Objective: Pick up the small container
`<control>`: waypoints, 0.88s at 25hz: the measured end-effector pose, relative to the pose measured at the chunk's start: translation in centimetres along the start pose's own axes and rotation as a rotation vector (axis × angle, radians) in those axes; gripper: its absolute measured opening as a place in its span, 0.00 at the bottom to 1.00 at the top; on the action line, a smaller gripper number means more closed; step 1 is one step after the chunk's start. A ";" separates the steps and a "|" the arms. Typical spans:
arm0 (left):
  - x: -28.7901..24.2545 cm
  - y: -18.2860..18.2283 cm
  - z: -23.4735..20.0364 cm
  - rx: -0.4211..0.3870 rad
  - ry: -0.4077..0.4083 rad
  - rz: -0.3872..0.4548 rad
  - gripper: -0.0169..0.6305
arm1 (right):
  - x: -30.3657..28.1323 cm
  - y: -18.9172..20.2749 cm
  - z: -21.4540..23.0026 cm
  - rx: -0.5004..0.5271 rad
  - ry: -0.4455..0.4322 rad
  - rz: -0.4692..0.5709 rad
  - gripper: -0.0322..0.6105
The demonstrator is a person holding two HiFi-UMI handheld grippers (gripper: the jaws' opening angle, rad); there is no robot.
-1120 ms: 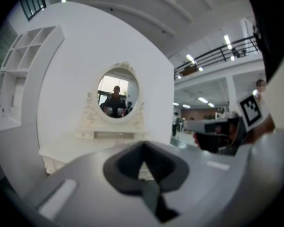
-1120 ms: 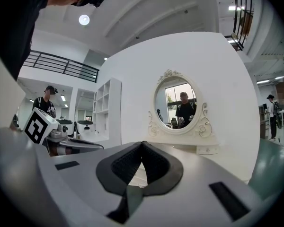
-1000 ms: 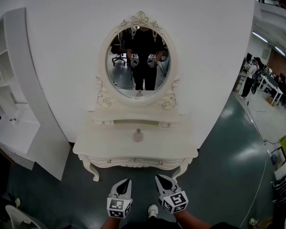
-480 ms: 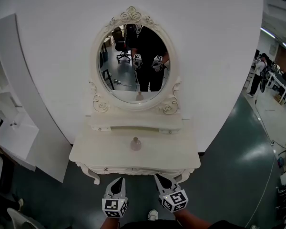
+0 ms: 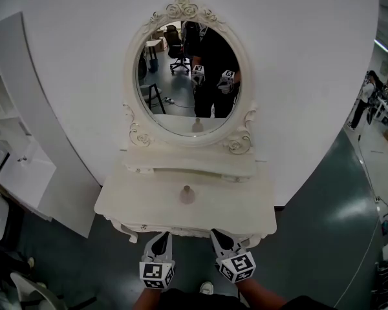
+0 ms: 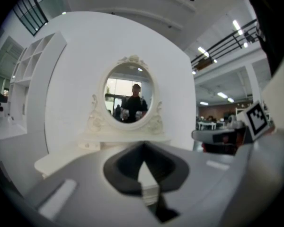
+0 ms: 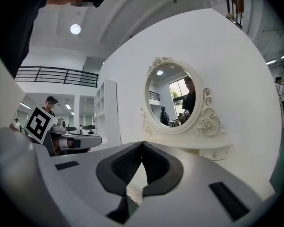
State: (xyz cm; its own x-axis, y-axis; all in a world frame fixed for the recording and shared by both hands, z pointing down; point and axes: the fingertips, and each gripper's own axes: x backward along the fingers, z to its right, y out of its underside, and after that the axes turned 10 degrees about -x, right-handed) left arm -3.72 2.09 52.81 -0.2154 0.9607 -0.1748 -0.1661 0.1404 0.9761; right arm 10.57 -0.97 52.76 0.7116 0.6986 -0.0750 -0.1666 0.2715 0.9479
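Observation:
The small container (image 5: 187, 194), a pale pinkish pot with a knobbed lid, stands near the middle of the white dressing table (image 5: 239, 212). My left gripper (image 5: 160, 237) and right gripper (image 5: 218, 235) hover side by side at the table's front edge, short of the container, both shut and holding nothing. In the left gripper view the left gripper (image 6: 143, 144) points roughly level at the oval mirror (image 6: 129, 92), its jaws meeting at the tip. The right gripper (image 7: 142, 144) looks the same in its own view. The grippers' own bodies hide the container in both gripper views.
An oval mirror (image 5: 187, 70) in a carved frame rises behind the table, above a low drawer shelf (image 5: 187, 164). A white shelf unit (image 5: 16, 141) stands to the left. Dark green floor (image 5: 323, 225) lies to the right, with people (image 5: 365, 108) far off.
Both grippers have come forward from the open floor to the table's front edge. The table and mirror now sit nearer and larger in the head view. Both jaws stay shut.

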 end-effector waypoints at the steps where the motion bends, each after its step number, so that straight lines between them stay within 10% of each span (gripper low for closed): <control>1: -0.3 0.0 -0.1 -0.001 0.002 -0.003 0.04 | -0.3 -0.3 0.2 0.001 0.005 0.009 0.06; 22: -9.9 -2.4 -7.6 -0.031 0.175 0.085 0.04 | -12.4 -4.1 1.2 0.078 0.099 0.070 0.06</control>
State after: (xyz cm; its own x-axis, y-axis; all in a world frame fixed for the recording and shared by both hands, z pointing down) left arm -8.48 -9.53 51.21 -0.3932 0.9123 -0.1144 -0.1689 0.0506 0.9843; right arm 3.23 -11.52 50.15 0.6285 0.7770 -0.0348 -0.1571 0.1706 0.9727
